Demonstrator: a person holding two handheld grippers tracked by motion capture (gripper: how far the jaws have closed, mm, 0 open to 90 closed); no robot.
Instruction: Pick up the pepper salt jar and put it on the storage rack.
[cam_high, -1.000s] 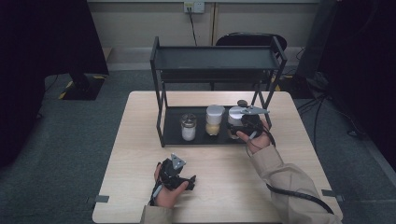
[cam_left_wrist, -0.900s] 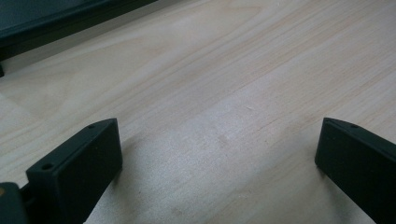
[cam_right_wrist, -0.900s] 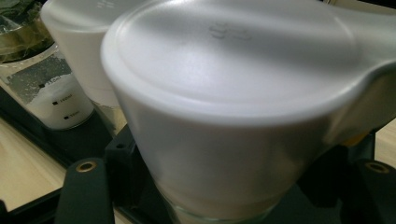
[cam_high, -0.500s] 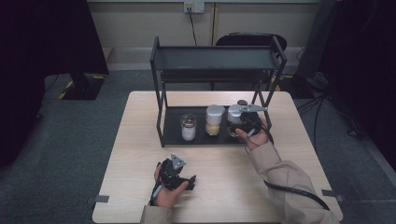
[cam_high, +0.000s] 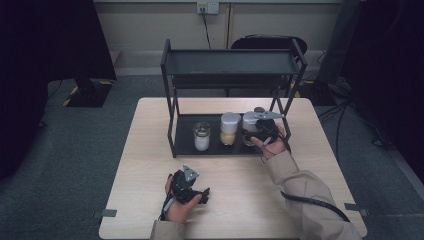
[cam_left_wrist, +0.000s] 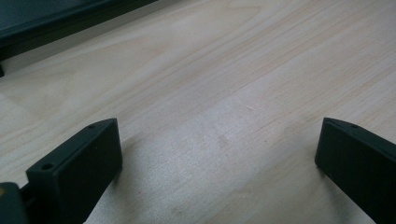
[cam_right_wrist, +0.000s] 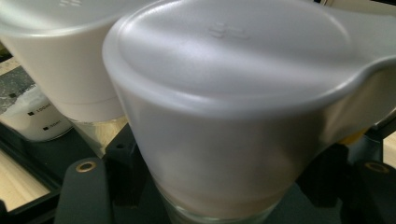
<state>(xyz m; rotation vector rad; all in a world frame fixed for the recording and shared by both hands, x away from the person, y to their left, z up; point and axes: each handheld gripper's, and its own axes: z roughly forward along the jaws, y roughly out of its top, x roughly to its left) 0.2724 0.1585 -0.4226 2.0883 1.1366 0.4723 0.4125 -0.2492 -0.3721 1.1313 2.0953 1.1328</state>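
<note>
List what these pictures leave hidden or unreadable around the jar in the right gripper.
- Contents of the held jar: right gripper view, the grey lid covers the top and the frame's bottom edge cuts off the glass.
- Right gripper pads: high view, hand and grey plate cover them.
- Print on the small white-filled jar: right gripper view, too small and cut off by the left edge.
- Underside of the rack's top shelf: high view, hidden by the shelf itself.
</note>
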